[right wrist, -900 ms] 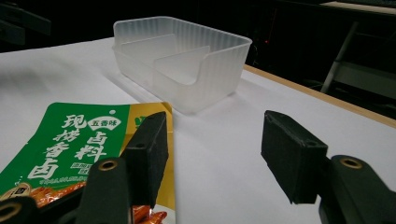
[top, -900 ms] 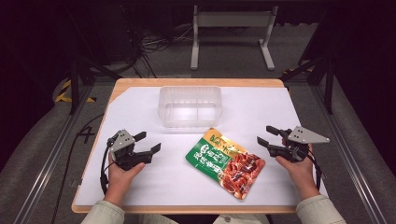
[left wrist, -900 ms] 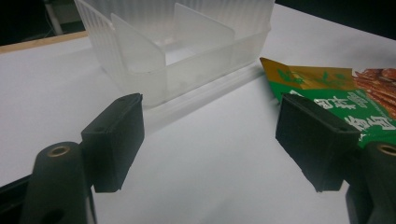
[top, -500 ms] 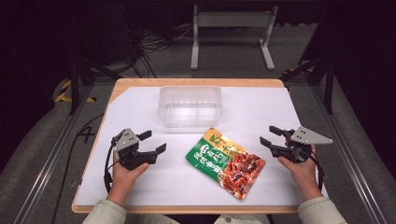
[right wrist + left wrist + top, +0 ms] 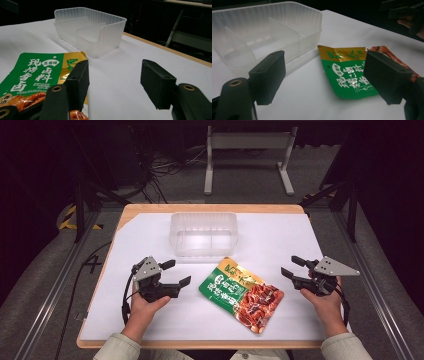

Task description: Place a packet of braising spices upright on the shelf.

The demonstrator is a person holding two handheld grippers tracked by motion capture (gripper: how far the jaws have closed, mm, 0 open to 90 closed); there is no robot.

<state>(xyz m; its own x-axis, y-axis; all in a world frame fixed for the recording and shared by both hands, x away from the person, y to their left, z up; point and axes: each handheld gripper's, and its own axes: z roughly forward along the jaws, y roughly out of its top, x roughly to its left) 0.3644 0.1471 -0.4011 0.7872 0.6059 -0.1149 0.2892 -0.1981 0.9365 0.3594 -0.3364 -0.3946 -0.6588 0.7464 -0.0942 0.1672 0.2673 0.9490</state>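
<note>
A flat snack packet [image 5: 241, 292], green and gold at one end and red at the other, lies on the white table cover between my two grippers. My left gripper [image 5: 177, 272] is open just left of it, jaws pointing at its green end. In the left gripper view the packet [image 5: 347, 80] lies beyond the left gripper [image 5: 325, 75], with nothing between the pads. My right gripper [image 5: 289, 266] stands open to the packet's right, a short gap away. In the right gripper view the right gripper [image 5: 115, 82] is empty, and the packet [image 5: 32, 72] lies at the lower left.
A clear plastic container [image 5: 203, 234] with inner dividers stands behind the packet at the table's middle back, also seen as the container [image 5: 262, 32] and the container [image 5: 92, 30]. The wooden table edge [image 5: 210, 208] rims the white sheet. Metal frames stand on the floor beyond.
My left gripper has moved to the right, closer to the packet's green end. The right gripper and the packet have stayed about where they were.
</note>
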